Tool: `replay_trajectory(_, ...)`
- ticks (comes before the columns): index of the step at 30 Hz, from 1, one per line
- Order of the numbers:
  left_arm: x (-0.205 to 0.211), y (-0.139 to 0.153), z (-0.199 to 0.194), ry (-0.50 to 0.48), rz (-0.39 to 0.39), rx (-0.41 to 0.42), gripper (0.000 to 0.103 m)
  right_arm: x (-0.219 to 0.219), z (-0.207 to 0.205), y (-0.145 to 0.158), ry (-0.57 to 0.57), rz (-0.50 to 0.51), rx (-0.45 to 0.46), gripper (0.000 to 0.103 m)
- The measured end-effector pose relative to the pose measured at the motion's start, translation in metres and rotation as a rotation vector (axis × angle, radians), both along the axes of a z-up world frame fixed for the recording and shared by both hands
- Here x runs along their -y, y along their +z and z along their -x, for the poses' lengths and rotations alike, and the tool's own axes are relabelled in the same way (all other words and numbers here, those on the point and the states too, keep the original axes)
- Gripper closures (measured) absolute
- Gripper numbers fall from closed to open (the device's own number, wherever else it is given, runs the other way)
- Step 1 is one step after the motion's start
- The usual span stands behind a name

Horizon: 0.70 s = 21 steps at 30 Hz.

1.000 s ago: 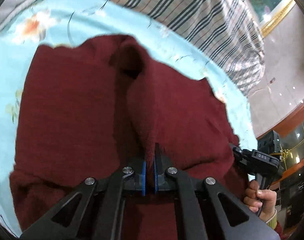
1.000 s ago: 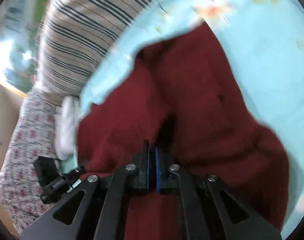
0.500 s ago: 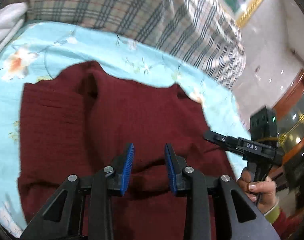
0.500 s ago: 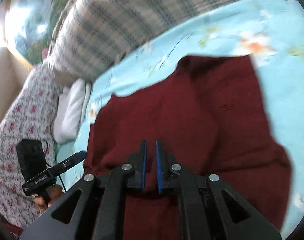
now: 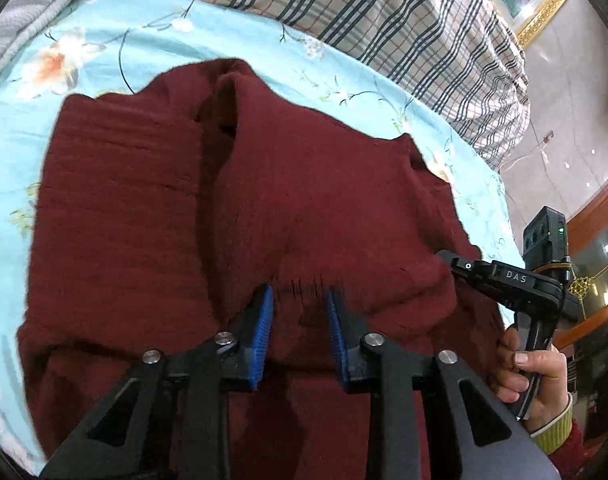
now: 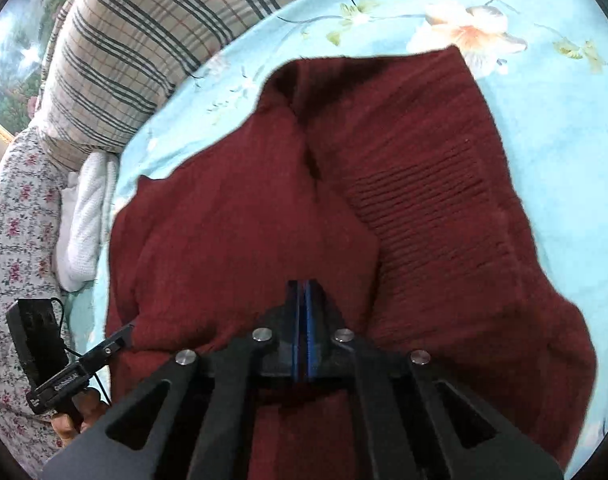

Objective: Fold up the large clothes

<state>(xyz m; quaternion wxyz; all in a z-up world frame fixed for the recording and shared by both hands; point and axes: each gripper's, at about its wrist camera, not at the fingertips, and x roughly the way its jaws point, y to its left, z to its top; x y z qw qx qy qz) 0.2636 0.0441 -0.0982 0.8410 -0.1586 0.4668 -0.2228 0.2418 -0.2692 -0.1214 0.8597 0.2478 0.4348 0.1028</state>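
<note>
Your dark red knitted sweater point(image 5: 152, 208) runs under the black gripper frames and off the bottom edge in both wrist views, so its near hem is hidden from you. Whether the right gripper point(image 6: 304, 292), its blue pads pressed together, pinches any fabric cannot be told. The checked pillow point(image 6: 144, 40) is cut off by the frame's top.

Your left gripper point(image 5: 300, 300) has black fingers, blue pads point(image 5: 264, 332) and silver screws; your hand point(image 5: 531, 376) wears a yellow-green cuff.
</note>
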Motion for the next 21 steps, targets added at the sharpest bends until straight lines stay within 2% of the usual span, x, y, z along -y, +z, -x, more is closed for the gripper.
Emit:
replay_trajectory(2, -0.005, 0.009, 0.013, 0.008, -0.003, 0.013, 0.063, 0.001, 0.014, 0.012, 0.003, -0.005, 0.021, 0.1)
replay_trajectory(6, -0.034, 0.021, 0.051, 0.079, -0.055, 0.022, 0.038, 0.015, 0.05, 0.027, -0.009, -0.006, 0.051, 0.096)
replay_trajectory(7, -0.042, 0.022, 0.059, 0.098, -0.061, 0.016, 0.035, 0.022, 0.063, 0.029, -0.021, 0.001, 0.051, 0.087)
replay_trajectory(8, -0.055, 0.021, 0.07, 0.127, -0.064, 0.004, 0.033, 0.031, 0.077, 0.029, -0.037, 0.009, 0.048, 0.07)
replay_trajectory(10, -0.078, 0.018, 0.089, 0.171, -0.065, -0.015, 0.033, 0.046, 0.099, 0.03, -0.069, 0.024, 0.049, 0.052)
replay_trajectory(13, -0.104, 0.01, 0.113, 0.215, -0.074, -0.042, 0.033, 0.067, 0.134, 0.027, -0.107, 0.053, 0.036, 0.052)
replay_trajectory(16, -0.119, -0.001, 0.134, 0.216, -0.049, -0.088, 0.033, 0.087, 0.158, 0.016, -0.129, 0.036, 0.008, 0.052)
replay_trajectory(19, -0.117, -0.014, 0.148, 0.151, 0.045, -0.149, 0.03, 0.096, 0.174, 0.0, -0.116, -0.051, -0.019, 0.052)
replay_trajectory(21, -0.115, -0.023, 0.163, 0.095, 0.165, -0.185, 0.017, 0.092, 0.181, -0.011, -0.072, -0.135, -0.035, 0.052)
